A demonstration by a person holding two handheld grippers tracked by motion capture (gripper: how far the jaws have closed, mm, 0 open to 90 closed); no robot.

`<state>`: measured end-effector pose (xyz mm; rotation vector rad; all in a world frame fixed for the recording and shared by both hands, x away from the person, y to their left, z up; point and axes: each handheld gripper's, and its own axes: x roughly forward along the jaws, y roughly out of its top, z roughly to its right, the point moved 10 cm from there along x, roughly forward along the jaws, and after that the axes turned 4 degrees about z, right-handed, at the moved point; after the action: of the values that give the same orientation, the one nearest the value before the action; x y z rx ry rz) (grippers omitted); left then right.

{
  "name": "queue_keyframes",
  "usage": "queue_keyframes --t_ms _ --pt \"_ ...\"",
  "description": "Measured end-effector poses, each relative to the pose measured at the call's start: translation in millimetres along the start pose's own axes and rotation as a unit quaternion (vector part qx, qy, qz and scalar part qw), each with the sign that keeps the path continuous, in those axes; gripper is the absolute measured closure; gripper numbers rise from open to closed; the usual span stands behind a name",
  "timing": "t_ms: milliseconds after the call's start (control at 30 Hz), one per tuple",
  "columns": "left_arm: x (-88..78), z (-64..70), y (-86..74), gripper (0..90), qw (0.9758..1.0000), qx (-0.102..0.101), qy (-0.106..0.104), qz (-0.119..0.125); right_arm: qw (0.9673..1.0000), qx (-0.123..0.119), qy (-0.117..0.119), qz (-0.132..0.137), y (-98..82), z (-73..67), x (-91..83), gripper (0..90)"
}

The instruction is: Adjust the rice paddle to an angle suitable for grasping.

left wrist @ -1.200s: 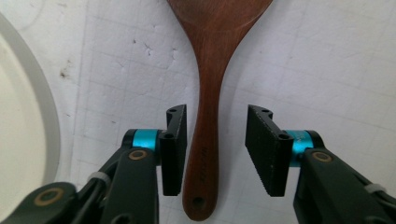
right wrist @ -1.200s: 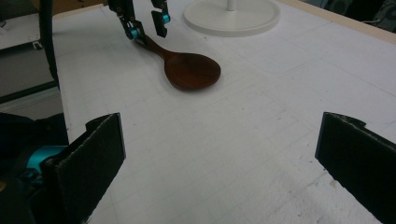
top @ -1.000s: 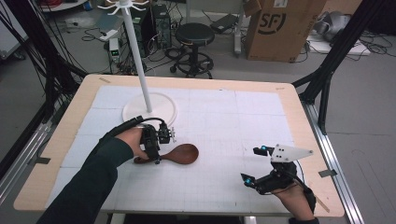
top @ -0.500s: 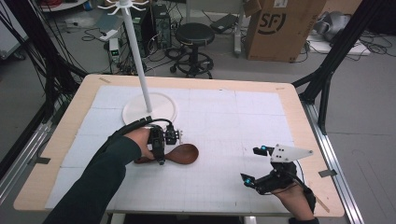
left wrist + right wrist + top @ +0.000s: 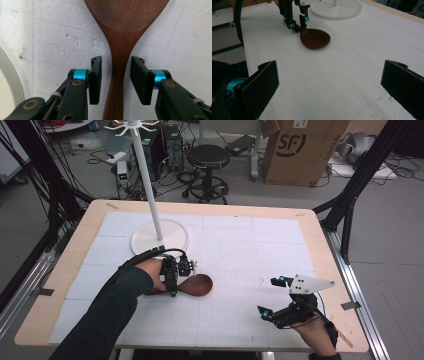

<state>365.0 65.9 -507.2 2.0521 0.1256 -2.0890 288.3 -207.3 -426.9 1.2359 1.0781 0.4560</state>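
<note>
- While the wooden spoon (image 5: 120, 62) lies flat on the tabletop (image 5: 240, 245), left tongs (image 5: 115, 75) have just been closing astride its neck, pads not yet touching
- Right tongs (image 5: 329, 82) gape wide, empty
- An off-centre squeeze could likely twist the spoon out

A dark brown wooden spoon (image 5: 192, 285) lies flat on the white mat, bowl pointing right.
</note>
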Motion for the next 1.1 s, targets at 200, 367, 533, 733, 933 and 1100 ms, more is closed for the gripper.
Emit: queue_keyframes --t_ms 200,367,533,733,933,1100 --pt "1.0 -0.6 0.1 65.8 1.0 -0.003 -0.001 -0.003 1.0 0.0 -0.001 0.001 0.0 0.5 -0.3 0.4" --pt "1.9 -1.0 0.8 68.3 1.0 -0.008 0.0 0.0 1.0 0.0 0.0 0.0 -0.3 0.1 -0.2 0.4" --pt "1.9 -0.8 0.7 68.3 1.0 -0.005 0.002 -0.003 1.0 -0.001 0.0 0.0 -0.1 0.1 -0.2 0.3" --pt "1.9 -0.5 0.7 68.3 1.0 -0.006 0.002 -0.005 1.0 -0.001 0.0 0.001 0.0 -0.1 -1.0 0.3" --pt "2.0 0.9 1.1 75.7 1.0 -0.006 0.003 -0.005 1.0 0.0 -0.001 0.001 -0.3 0.0 -1.5 0.4" --pt "1.7 1.2 1.4 77.6 0.9999 -0.004 0.006 -0.007 1.0 -0.001 0.0 -0.001 -0.7 -0.4 -0.6 0.3"
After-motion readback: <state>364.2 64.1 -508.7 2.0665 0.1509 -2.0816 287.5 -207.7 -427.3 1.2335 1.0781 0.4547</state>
